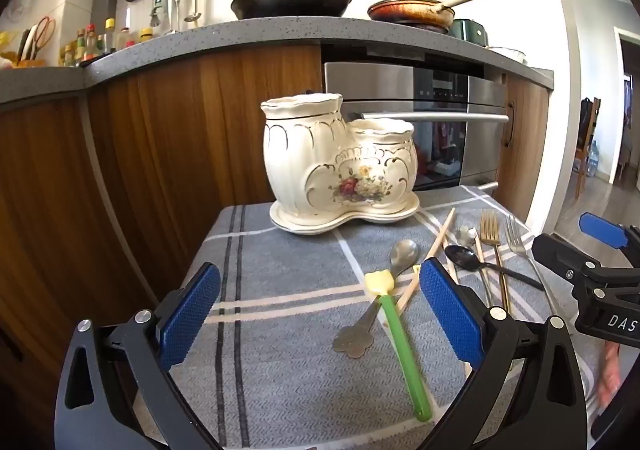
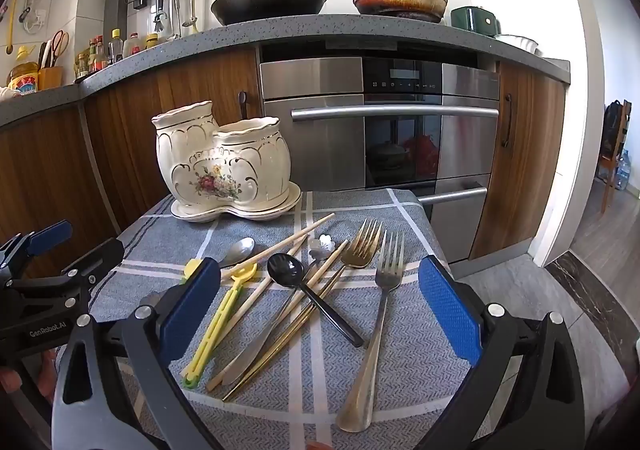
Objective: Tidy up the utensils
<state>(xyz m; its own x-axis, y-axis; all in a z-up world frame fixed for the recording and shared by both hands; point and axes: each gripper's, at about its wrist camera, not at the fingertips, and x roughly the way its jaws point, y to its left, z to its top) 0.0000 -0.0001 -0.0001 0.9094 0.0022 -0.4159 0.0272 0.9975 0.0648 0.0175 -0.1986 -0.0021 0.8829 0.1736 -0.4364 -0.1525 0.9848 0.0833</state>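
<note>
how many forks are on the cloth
2. The gold fork lies with its tines toward the oven, its handle running under the black spoon. The silver fork lies to its right, apart from the pile. None seems hidden.

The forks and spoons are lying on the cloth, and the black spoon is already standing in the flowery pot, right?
Not quite. The black spoon is lying on the cloth too, across the other utensils, as the right wrist view shows. The pot holds no spoon.
</note>
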